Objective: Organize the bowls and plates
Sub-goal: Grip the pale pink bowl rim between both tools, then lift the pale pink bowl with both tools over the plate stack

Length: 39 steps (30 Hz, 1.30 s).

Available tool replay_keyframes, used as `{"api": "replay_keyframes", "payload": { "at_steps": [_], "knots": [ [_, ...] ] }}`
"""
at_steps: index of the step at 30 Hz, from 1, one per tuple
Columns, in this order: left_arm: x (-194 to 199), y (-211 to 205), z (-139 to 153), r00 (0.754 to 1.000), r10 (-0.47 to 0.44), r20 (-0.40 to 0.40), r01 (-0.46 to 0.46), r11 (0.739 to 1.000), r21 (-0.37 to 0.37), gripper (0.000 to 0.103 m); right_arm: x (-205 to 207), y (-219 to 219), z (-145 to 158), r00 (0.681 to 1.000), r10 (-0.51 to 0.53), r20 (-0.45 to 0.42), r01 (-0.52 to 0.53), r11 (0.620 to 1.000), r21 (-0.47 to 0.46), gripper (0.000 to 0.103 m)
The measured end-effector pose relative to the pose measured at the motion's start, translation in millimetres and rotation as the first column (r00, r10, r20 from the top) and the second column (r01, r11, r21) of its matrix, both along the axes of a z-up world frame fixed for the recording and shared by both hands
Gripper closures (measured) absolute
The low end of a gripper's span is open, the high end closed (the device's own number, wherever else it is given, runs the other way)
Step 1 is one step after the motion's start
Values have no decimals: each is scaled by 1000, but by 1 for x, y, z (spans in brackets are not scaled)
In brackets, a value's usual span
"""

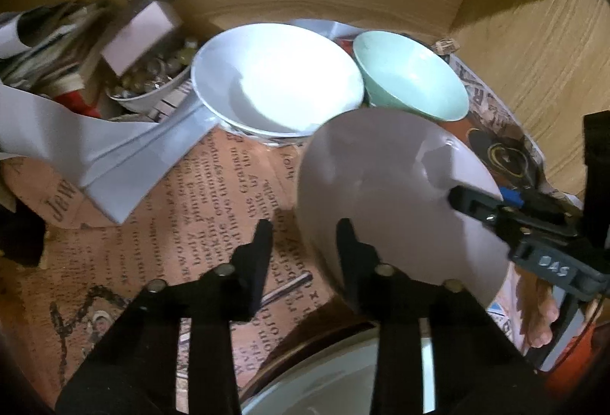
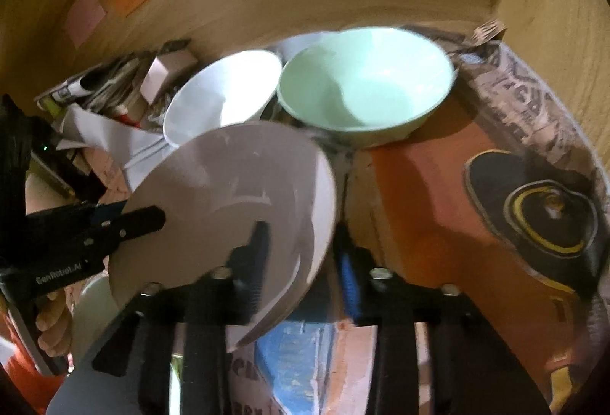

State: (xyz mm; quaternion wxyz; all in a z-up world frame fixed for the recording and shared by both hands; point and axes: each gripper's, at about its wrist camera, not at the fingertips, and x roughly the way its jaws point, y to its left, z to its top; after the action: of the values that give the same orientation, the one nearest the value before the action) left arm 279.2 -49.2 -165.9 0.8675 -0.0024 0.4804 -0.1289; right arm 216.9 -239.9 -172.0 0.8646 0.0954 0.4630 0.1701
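Inside a wooden cupboard lined with printed newspaper [image 1: 213, 194], both grippers meet on one grey bowl [image 1: 381, 186].

In the left wrist view, the grey bowl sits tilted in the lower right centre of the frame, held off the paper. The left gripper [image 1: 305, 236] rises from the bottom edge with its two black fingers either side of the bowl's rim: one finger [image 1: 263, 243] outside the wall, the other inside, pinching the rim between them. The right gripper [image 1: 480, 201] enters from the right edge and is clamped on the bowl's far rim.

Behind, in the centre of that frame, a white bowl [image 1: 278, 79] stands upright on the paper, and a mint-green bowl [image 1: 411, 83] stands just beside it to the right. At the upper left are a small dish of trinkets [image 1: 152, 87], a pale box [image 1: 141, 34] and a loose sheet of white paper [image 1: 114, 156]. A white plate [image 1: 324, 388] shows at the bottom edge.

In the right wrist view, the grey bowl fills the lower left centre. The right gripper's near finger lies inside the bowl and the other outside, pressed on the wall. The green bowl is upper centre, the white bowl to its left.
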Motion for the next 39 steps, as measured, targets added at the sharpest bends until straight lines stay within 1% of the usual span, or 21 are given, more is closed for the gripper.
{"api": "replay_keyframes", "payload": {
  "at_steps": [1, 2, 5, 10, 15, 24, 27, 33, 39],
  "knots": [
    [0, -1, 0, 1000, -8, -3, 8, 1000, -7, 78, 1, 1, -1, 1000, -3, -4, 3, 1000, -1, 82],
    [-1, -3, 0, 1000, -23, -5, 23, 1000, -13, 84, 1, 0, -2, 1000, -10, -2, 10, 1000, -3, 83],
    [-2, -8, 0, 1000, -20, 9, 19, 1000, 19, 85, 2, -2, -2, 1000, -21, -7, 21, 1000, 9, 84],
    [-2, -10, 2, 1000, -14, 11, 14, 999, 39, 85, 0, -3, 4, 999, -38, 4, 38, 999, 15, 85],
    [-9, -9, 8, 1000, -13, 27, 12, 999, 29, 85, -7, -5, 17, 998, -53, 38, 52, 998, 24, 84],
    [-35, 0, 39, 991, -2, 135, 2, 1000, 0, 85, -24, 1, 50, 990, -59, 125, 54, 998, 40, 84],
    [-46, 5, 47, 985, -1, 170, 0, 1000, 5, 85, -31, 9, 59, 987, -50, 155, 45, 998, 33, 84],
    [-62, 20, 58, 979, 25, 202, -24, 1000, -7, 85, -44, 24, 70, 981, -22, 192, 17, 1000, 25, 84],
    [-84, 45, 67, 970, 61, 235, -58, 998, -22, 85, -52, 46, 75, 978, 14, 206, -19, 1000, 22, 84]
  ]
}}
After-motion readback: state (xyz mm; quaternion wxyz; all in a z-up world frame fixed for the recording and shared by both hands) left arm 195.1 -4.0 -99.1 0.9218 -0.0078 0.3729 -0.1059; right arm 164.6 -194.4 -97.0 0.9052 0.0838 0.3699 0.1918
